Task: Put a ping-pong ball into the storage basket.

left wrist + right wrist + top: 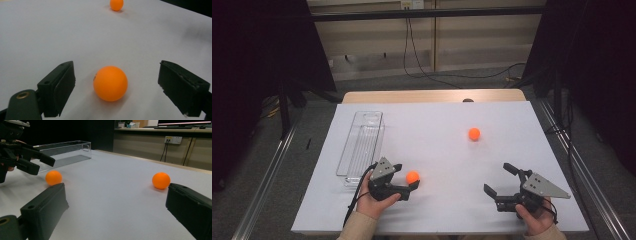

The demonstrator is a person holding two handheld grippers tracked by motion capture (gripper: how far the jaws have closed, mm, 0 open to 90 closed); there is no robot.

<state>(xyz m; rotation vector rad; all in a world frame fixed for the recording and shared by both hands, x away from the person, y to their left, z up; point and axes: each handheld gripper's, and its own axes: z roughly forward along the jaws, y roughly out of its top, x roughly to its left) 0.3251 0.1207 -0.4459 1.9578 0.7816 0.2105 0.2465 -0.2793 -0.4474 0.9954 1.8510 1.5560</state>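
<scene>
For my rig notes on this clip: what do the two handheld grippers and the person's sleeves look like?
Both the left gripper and the right gripper are black, each with two blocky jaws and a grey three-cornered plate on top. A black cable trails from the left one. Both forearms wear tan sleeves.

Black two-jaw left claw, right claw; grey three-cornered plates; tan sleeves.

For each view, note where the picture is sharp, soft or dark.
High view: white table evenly lit, surroundings dark. Left gripper view: near orange ball sharp with a soft shadow, far ball slightly blurred. Right gripper view: own jaws soft, clear tray dim.
</scene>
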